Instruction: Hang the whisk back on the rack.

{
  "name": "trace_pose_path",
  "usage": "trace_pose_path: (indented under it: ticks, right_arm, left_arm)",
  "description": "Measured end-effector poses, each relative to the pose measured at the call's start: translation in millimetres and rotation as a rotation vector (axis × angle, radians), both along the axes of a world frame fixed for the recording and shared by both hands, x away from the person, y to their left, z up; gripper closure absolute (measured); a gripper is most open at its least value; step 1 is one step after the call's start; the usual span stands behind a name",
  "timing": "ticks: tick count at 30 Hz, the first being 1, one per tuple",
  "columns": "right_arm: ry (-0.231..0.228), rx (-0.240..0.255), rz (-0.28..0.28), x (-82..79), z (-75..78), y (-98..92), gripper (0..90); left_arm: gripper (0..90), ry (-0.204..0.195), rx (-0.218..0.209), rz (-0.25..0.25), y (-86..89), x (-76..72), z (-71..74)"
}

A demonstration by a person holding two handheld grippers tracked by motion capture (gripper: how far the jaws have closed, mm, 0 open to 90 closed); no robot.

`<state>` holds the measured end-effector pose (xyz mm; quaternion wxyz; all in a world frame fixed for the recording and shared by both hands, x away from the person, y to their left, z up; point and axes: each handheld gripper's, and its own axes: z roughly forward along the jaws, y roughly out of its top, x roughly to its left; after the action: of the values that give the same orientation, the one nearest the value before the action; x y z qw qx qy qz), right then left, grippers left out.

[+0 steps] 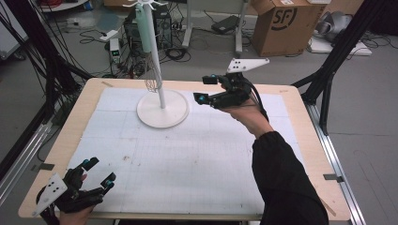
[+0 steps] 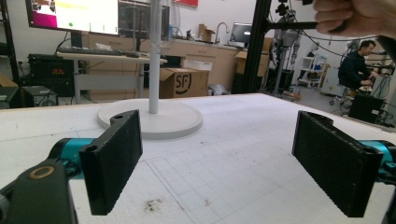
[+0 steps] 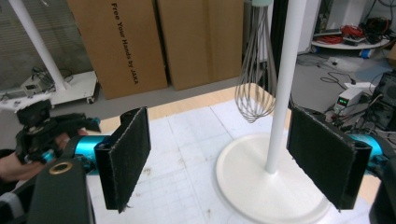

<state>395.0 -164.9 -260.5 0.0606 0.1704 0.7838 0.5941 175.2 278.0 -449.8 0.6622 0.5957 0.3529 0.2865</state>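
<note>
Two spread grippers, whisk (image 3: 256, 88) hanging beside white stand (image 1: 163, 108), cardboard box (image 1: 283, 24) behind.

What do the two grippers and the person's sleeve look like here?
Both the left gripper and right gripper are black, with teal jaw mounts, ribbed black pads and a grey three-cornered plate with holes. Black cables trail from the right one. The sleeve is black.

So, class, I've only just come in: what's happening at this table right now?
A person holds a hand-held gripper in each hand. The right hand-held gripper is raised, open and empty, facing the white stand, from which a wire whisk hangs. The left hand-held gripper sits open near the table's front corner. Neither is gripping anything.
</note>
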Motion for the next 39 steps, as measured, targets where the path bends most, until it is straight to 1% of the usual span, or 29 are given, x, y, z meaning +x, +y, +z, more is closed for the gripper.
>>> trace_pose_path:
  ticks: [1, 5, 7, 9, 12, 14, 15, 19, 23, 27, 29, 31, 33, 35, 36, 37, 38, 39]
  right_arm:
    - [-0.008, 0.0, 0.001, -3.6, -1.9, -2.9, 20.6]
    - [-0.007, 0.004, -0.01, -18.5, -7.2, -13.3, 19.9]
    - [-0.012, 0.012, -0.01, -26.0, -9.5, -17.3, 19.6]
    - [-0.022, 0.009, -0.011, -32.9, -12.2, -20.4, 18.7]
    - [-0.032, 0.019, -0.025, -42.0, -15.3, -25.5, 17.6]
    - [-0.052, 0.018, -0.037, -47.3, -17.2, -29.4, 17.6]
    - [-0.051, 0.024, -0.044, -50.3, -18.4, -31.0, 17.6]
    - [-0.061, 0.036, -0.053, -64.3, -26.8, -36.7, 17.5]
    - [-0.04, 0.073, -0.057, -76.6, -37.7, -43.2, 17.2]
    - [-0.015, 0.07, -0.061, -85.9, -49.0, -46.8, 16.9]
    - [-0.011, 0.079, -0.065, -90.0, -55.5, -49.0, 17.0]
    - [0.007, 0.071, -0.075, -92.8, -61.6, -51.1, 16.8]
    - [0.007, 0.09, -0.083, -96.6, -68.9, -55.0, 16.9]
    - [0.032, 0.096, -0.095, -98.7, -75.3, -59.8, 16.8]
    - [0.03, 0.104, -0.103, -100.1, -78.1, -63.1, 16.8]
    - [0.022, 0.122, -0.113, -102.3, -81.2, -66.9, 16.9]
    - [0.023, 0.135, -0.122, -103.7, -84.1, -70.2, 16.9]
    - [0.027, 0.138, -0.13, -105.8, -87.0, -73.0, 16.9]
  left_arm:
    - [16.5, 0.001, 0.0, 0.001, 0.1, 0.1, -0.1]
    - [16.5, -0.002, -0.003, 0.0, -0.5, 0.5, 0.2]
    - [16.5, -0.002, 0.001, -0.002, -1.3, 0.6, 0.2]
    - [16.5, -0.001, 0.003, -0.004, -2.1, 0.5, 0.2]
    - [16.5, -0.005, 0.004, 0.001, -1.0, -1.1, 1.0]
    - [16.5, -0.01, -0.004, 0.011, 0.6, -2.2, 1.7]
    - [16.5, -0.009, -0.011, 0.013, 0.9, -2.4, 1.7]
    - [16.5, -0.007, -0.005, 0.008, -1.1, -1.1, 1.6]
    - [16.5, -0.005, 0.008, -0.005, -5.7, 0.5, 1.4]
    - [16.5, -0.004, 0.01, -0.01, -7.6, 1.7, 1.2]
    - [16.5, -0.004, 0.006, -0.01, -7.8, 2.0, 1.0]
    - [16.5, -0.004, 0.005, -0.01, -7.9, 2.1, 0.9]
    - [16.5, -0.004, 0.008, -0.01, -7.8, 1.9, 0.9]
    - [16.5, -0.003, 0.006, -0.01, -8.0, 1.8, 0.8]
    - [16.5, -0.003, 0.003, -0.011, -8.1, 1.9, 0.7]
    - [16.5, -0.003, 0.0, -0.013, -8.2, 2.0, 0.7]
    - [16.5, -0.004, -0.001, -0.016, -8.2, 2.1, 0.9]
    - [16.5, -0.005, -0.006, -0.018, -8.4, 2.0, 1.1]
